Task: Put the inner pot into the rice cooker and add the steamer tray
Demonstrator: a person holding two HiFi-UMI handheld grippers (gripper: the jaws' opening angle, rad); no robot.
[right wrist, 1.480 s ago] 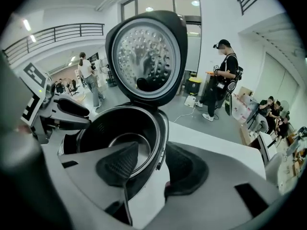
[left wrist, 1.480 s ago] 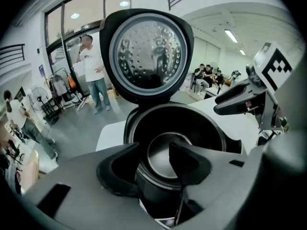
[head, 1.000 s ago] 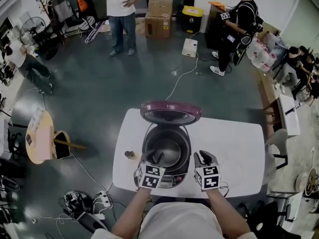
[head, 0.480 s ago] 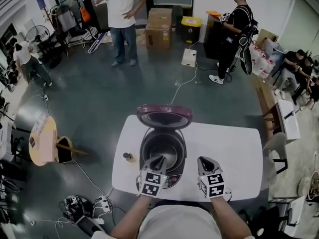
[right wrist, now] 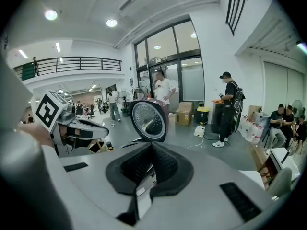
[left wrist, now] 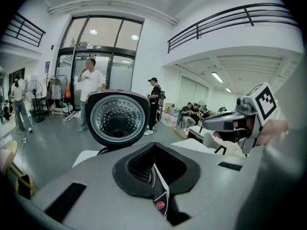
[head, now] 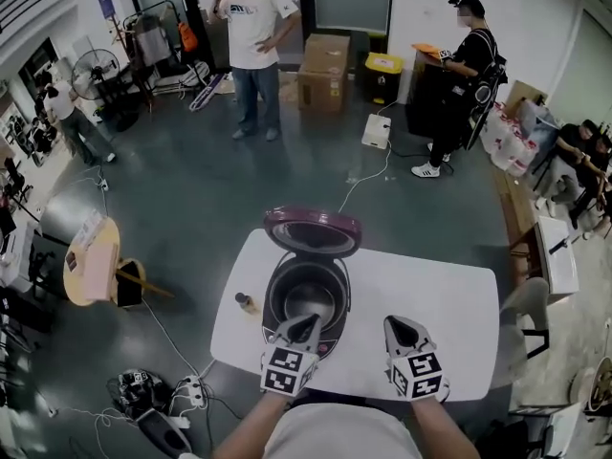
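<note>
Both grippers have drawn back from the rice cooker's rim toward the person and lifted, and their fingers have just been closing with nothing between them.

In the head view, the white counter [head: 445, 299] carries the rice cooker [head: 270, 304] left of its middle. The cooker's maroon lid [head: 313, 230] stands open at the far side of the cooker, its perforated metal inner face turned toward the person. The inner pot [head: 308, 299] sits down inside the cooker body, its mouth open upward.

The left gripper [head: 307, 322] hangs over the cooker's near edge, its tips pointing toward the pot. In the left gripper view its dark fingers [left wrist: 138, 164] are clenched together and hold nothing, with the lid straight ahead beyond them. The right gripper [head: 398, 324] is to the right of the cooker, clear of it, above bare counter. In the right gripper view its fingers [right wrist: 165, 164] are likewise pressed together and empty, and the lid shows ahead, slightly left.

A small bottle [head: 247, 303] stands on the counter just to the left of the cooker.
</note>
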